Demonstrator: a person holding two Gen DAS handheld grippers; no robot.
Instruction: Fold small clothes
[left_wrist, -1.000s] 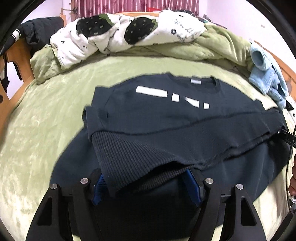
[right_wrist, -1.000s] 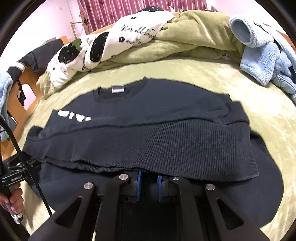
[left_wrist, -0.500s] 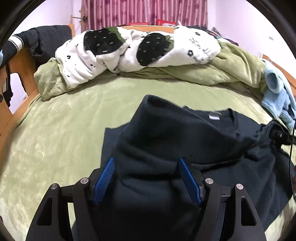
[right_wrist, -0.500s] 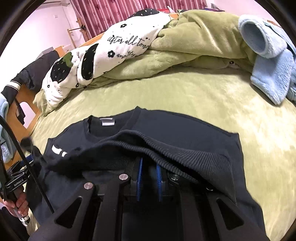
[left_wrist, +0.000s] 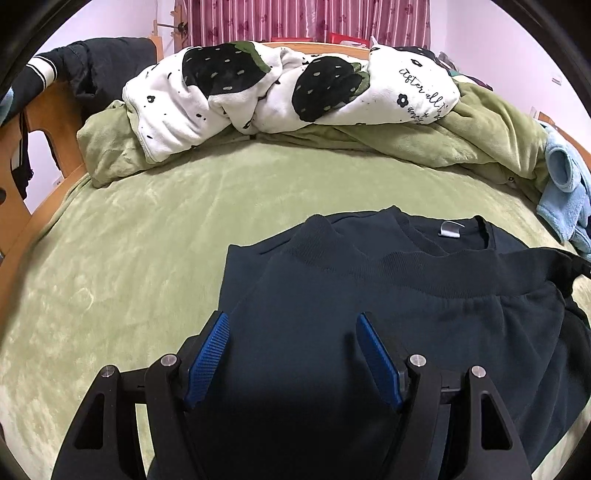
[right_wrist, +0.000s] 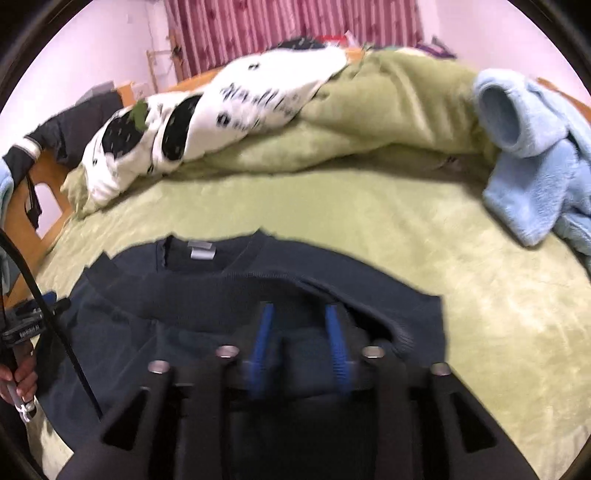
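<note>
A dark navy sweater (left_wrist: 424, 314) lies on the green bed, its lower half folded up so the ribbed hem (left_wrist: 406, 273) sits just below the collar and its grey label (left_wrist: 448, 229). My left gripper (left_wrist: 291, 328) stands open low over the folded cloth, which spreads flat under and between its blue pads (left_wrist: 210, 343). In the blurred right wrist view the right gripper (right_wrist: 299, 321) has its jaws opening. The ribbed hem (right_wrist: 373, 310) arches loosely over its fingertips, and cloth lies between the pads (right_wrist: 336, 332) without being pinched. The left gripper (right_wrist: 26, 325) shows at that view's left edge.
A bunched green blanket (left_wrist: 424, 140) and a white quilt with black strawberries (left_wrist: 280, 92) lie across the far side. Light blue fleece clothes (right_wrist: 535, 166) lie at the right. A wooden bed frame (left_wrist: 22, 192) and dark jacket (left_wrist: 99, 70) are at left. A hand (right_wrist: 18, 376) holds the left handle.
Both grippers carried the hem forward over the sweater's body to the collar, covering the white print. The right pads, earlier pinched on the hem, have parted.
</note>
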